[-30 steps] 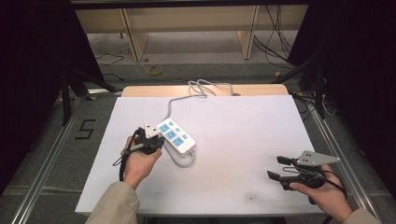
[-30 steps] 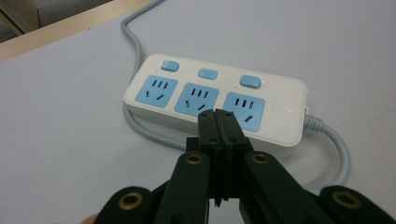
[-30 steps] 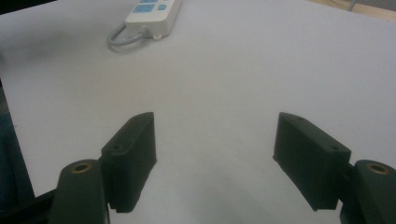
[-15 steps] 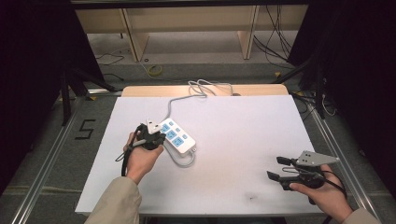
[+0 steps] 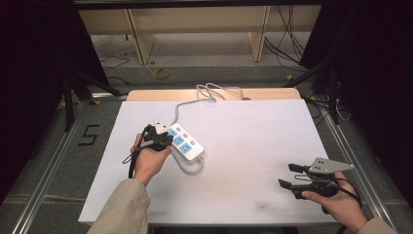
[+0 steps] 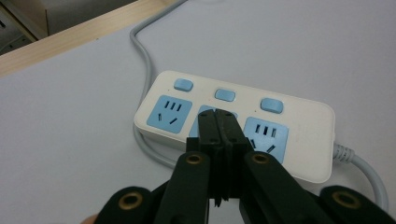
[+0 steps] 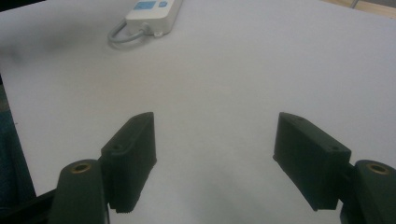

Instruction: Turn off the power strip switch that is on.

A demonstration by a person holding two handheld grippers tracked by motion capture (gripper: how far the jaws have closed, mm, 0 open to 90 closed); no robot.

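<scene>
Left gripper [image 6: 218, 116]: jaws pressed fully together, nothing between them. The joined tips sit over the middle blue socket [image 6: 205, 114] of the white power strip [image 6: 299, 144]; contact with the socket face cannot be told. In the high view the left gripper [image 5: 158, 136] is at the strip's left end, held by the left hand [image 5: 148, 158].

Power strip [image 5: 187, 145]: lies flat on the white table top [image 5: 253, 146], left of centre, set at a diagonal. Three blue sockets in a row, with three blue switches [image 6: 225, 94] along the far edge, one by each socket. Grey cable [image 5: 192, 168] loops out of the near end, passes under the strip's side and runs to the far edge of the table, where it lies coiled [image 5: 214, 90].

Right gripper [image 5: 290, 176]: jaws wide apart, empty, bare table between them. It is in the right hand [image 5: 336, 202] at the near right corner, well apart from the strip. In the right gripper view the power strip [image 7: 152, 10] shows far off, beyond the jaws.
</scene>
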